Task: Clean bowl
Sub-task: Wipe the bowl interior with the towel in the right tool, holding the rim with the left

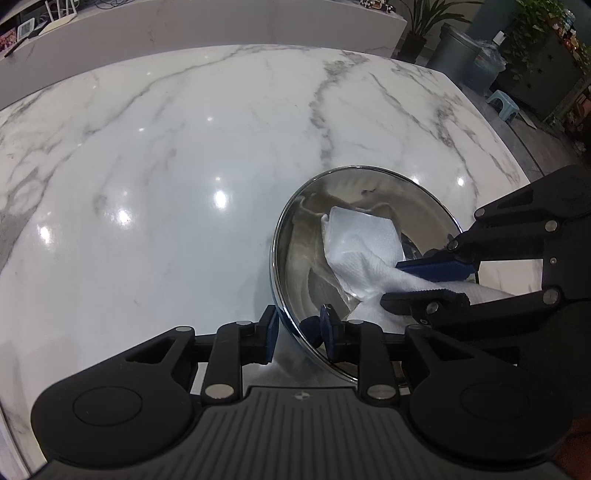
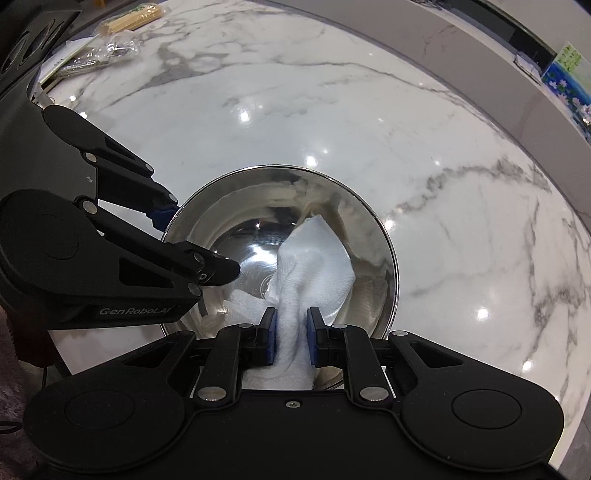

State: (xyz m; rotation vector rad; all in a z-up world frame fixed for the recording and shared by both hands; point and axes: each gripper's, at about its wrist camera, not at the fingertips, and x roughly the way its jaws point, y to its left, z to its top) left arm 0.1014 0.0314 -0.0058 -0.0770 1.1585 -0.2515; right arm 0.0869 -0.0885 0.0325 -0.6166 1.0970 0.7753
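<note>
Holding: my left gripper pinches the near rim of the bowl, one finger outside the wall and one inside.
Bowl: shiny steel, round, tilted a little toward my right side, sitting on the marble table; from the right wrist view it lies just ahead of my right fingers.
Cloth: a folded white paper towel lies inside the bowl, one end spread against the inner wall, the other end bunched up toward me.
Right gripper: clenched on the bunched end of the towel, blue pads pressing it from both sides, pointing steeply down into the bowl.
Left jaws: closed on the rim, steel wall between the pads.
Bowl inside: mirror-bright, with a small dark speck high on the far wall in the left wrist view.
Table: white marble with grey veins, glossy, lamp spots reflected on it.
Far corner: a clear plastic packet and a bundle of chopsticks lie well apart from the bowl.
Beyond the table: potted plants and a grey bin.
</note>
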